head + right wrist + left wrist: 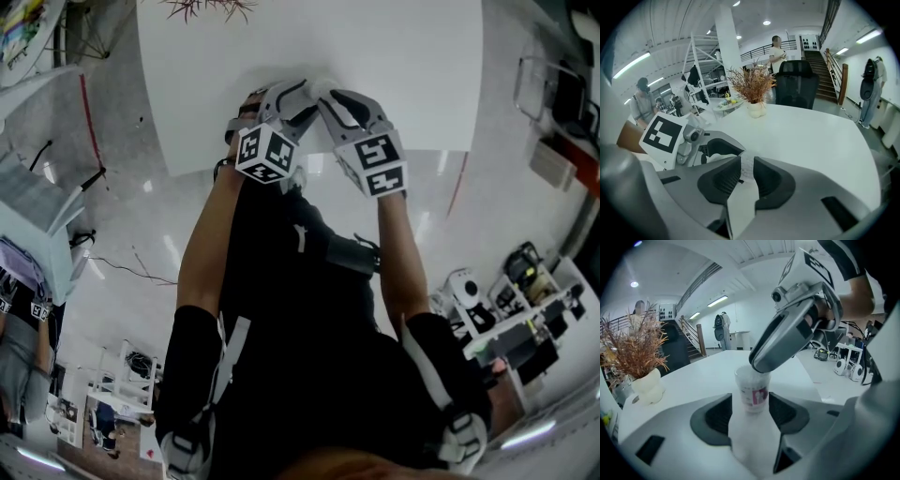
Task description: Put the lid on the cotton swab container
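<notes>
The cotton swab container (753, 392), a cloudy white cup with a pink label, stands upright on the white table (811, 136), well apart from the vase of dried twigs (756, 108). The widely spread jaws of the left gripper (753, 405) clasp its sides. The right gripper (746, 172) pinches the thin white lid (746, 161) between narrow jaws at the cup's mouth, with a staircase beyond the vase. Only the left gripper view shows the label; the head view hides the cup beneath both grippers.

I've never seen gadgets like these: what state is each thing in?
Cotton swab container: upright, gripped by jaws of the left gripper.
Lid: pinched by jaws of the right gripper at the container's top; seated or not, hidden.
Dried plant: upright in its pot.
</notes>
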The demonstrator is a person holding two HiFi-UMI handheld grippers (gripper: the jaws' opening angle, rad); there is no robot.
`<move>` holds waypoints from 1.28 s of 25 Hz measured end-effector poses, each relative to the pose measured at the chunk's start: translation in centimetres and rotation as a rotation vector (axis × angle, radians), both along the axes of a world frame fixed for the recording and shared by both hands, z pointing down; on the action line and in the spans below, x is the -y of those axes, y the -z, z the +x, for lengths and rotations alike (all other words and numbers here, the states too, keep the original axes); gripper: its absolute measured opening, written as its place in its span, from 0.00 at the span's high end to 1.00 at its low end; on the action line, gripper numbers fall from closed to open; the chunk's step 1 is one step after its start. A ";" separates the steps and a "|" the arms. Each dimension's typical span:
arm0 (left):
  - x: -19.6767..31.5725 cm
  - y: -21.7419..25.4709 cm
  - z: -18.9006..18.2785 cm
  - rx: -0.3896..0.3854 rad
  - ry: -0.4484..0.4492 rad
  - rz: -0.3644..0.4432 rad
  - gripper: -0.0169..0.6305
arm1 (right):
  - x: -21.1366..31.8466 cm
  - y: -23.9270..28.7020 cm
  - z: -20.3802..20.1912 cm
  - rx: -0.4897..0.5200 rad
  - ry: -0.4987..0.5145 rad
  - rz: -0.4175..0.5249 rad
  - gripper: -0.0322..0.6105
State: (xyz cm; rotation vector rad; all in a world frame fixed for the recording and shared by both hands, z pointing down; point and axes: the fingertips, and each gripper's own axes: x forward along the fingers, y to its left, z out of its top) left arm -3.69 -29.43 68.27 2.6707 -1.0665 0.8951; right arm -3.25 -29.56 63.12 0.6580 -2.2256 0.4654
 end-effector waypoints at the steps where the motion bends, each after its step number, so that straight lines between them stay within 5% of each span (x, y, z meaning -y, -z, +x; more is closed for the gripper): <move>1: -0.1 0.4 -0.4 -0.005 0.012 0.003 0.60 | -0.1 -0.1 0.2 -0.005 0.000 -0.005 0.82; 6: -1.8 3.6 -2.8 -0.039 0.101 0.027 0.63 | 0.1 2.3 0.7 0.090 -0.091 0.052 0.82; 9: -3.0 6.5 -4.6 -0.056 0.228 0.070 0.83 | -0.7 4.0 2.1 0.095 -0.135 0.081 0.82; 13: -5.7 12.5 -5.6 -0.141 0.393 0.122 0.95 | -2.8 8.7 3.3 0.217 -0.222 0.137 0.84; 20: -11.1 23.8 -4.0 -0.166 0.603 0.279 0.96 | -6.4 16.8 7.9 0.368 -0.291 0.263 0.87; 23: -14.7 28.5 -2.3 -0.234 0.673 0.345 0.96 | -9.1 19.5 10.6 0.402 -0.298 0.285 0.88; 32: -22.7 34.1 -1.7 -0.312 0.751 0.428 0.96 | -16.9 24.6 12.2 0.500 -0.301 0.323 0.89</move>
